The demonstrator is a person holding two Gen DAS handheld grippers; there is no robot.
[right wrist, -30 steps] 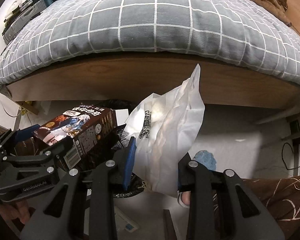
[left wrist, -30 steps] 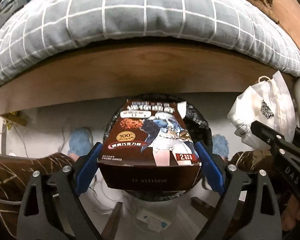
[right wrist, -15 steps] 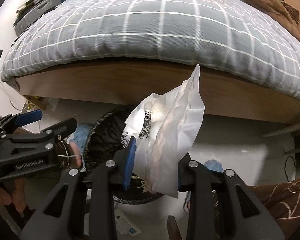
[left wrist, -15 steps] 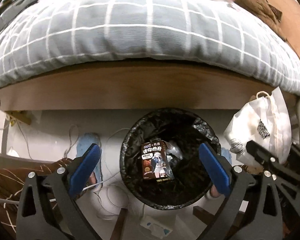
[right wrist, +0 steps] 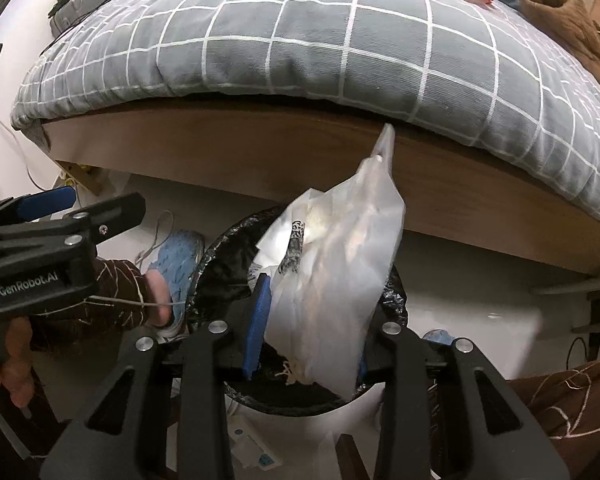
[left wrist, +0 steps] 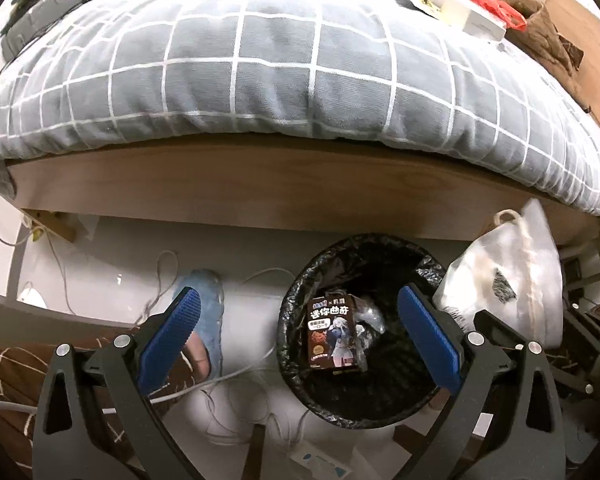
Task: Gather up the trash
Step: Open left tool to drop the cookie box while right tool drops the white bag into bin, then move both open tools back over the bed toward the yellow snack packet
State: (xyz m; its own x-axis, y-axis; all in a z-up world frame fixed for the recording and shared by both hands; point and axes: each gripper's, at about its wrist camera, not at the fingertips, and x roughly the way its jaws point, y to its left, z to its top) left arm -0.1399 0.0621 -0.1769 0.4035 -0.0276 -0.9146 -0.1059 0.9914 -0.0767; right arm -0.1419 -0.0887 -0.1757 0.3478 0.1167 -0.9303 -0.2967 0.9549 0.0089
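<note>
A black-lined trash bin [left wrist: 380,404] stands on the floor in front of the bed. A brown snack box [left wrist: 332,332] lies inside it. My left gripper [left wrist: 298,296] hangs above the bin's left side, wide open, with nothing between its fingers. It also shows at the left of the right wrist view, left gripper [right wrist: 100,202]. My right gripper [right wrist: 312,312] is over the bin [right wrist: 220,248] and its jaws are opening. A crumpled white plastic bag [right wrist: 332,272] still stands between the pads, against the left one. In the left wrist view the bag [left wrist: 512,280] hangs just right of the bin.
A bed with a grey checked duvet [left wrist: 300,60] and a wooden frame [left wrist: 260,184] overhangs the floor behind the bin. A foot in a blue slipper [left wrist: 208,308] and white cables [left wrist: 252,276] lie left of the bin. A white box [left wrist: 480,16] sits on the bed.
The left gripper let go of the snack box, which fell into the bin, and then drew to the left. The right gripper carried the white bag over the bin, and its jaws have begun to part.
</note>
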